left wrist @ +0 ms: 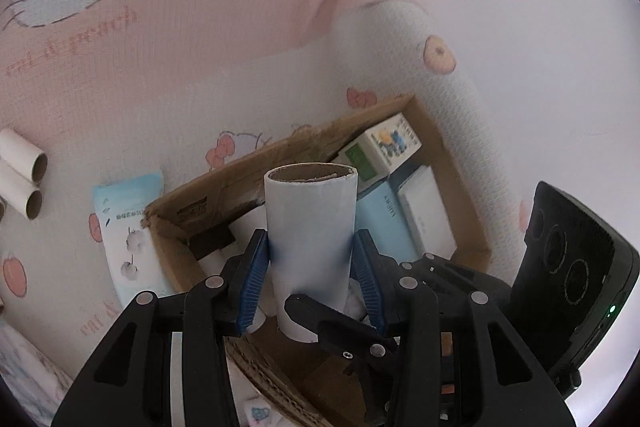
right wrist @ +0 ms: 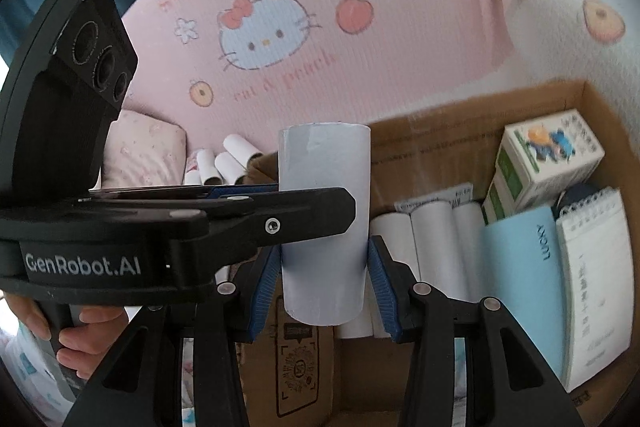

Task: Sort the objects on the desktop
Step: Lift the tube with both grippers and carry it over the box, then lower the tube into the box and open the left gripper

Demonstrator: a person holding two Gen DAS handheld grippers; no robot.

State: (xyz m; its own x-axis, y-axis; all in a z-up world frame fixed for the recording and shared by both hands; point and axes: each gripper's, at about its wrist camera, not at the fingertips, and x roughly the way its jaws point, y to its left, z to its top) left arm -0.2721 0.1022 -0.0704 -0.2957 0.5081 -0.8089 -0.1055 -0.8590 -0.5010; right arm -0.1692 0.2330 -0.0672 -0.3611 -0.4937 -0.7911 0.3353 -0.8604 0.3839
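Cardboard box [right wrist: 460, 155] sits on the cartoon-print bedsheet [left wrist: 200, 75], already holding white tubes [right wrist: 424, 247], a carton [right wrist: 548, 163] and notebooks [right wrist: 592, 287]. Paper tube [left wrist: 310, 227] hangs upright over the box's near edge. Both grippers are clamped on it: left gripper [left wrist: 310, 275] across the lower half, right gripper [right wrist: 325, 287] likewise, crossing it. Spare tubes [left wrist: 24, 171] lie on the sheet left of the box. Step looks like placing into the box. Next: lower beside the stacked tubes, one gripper lets go first.
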